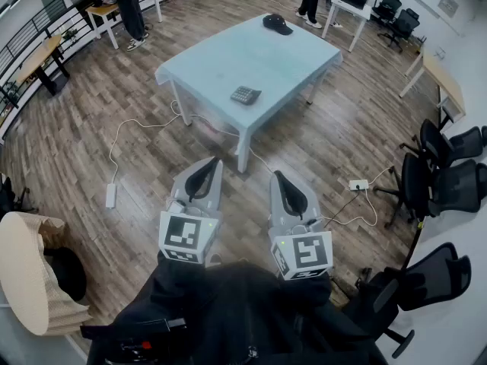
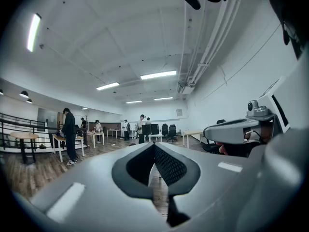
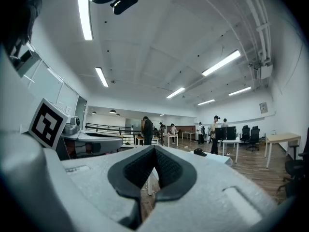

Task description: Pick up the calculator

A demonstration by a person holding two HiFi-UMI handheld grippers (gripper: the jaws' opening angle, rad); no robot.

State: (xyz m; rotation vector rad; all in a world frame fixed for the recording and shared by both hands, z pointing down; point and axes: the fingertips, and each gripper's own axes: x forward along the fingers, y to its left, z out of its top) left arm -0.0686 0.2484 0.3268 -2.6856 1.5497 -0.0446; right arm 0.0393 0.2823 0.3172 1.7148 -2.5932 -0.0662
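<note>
No legible text anywhere; calculator [image 1: 246, 94] key markings too small.

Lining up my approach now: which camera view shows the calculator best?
The head view: the calculator lies in plain sight near the front edge of the pale table. Neither gripper view shows it; the right one catches only the table and a cap.

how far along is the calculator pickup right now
Done: nothing yet; the calculator lies on the table. In hand: nothing; the left gripper and right gripper are both shut and empty, well short of the table. Left: approach, open a gripper, grasp and lift.
</note>
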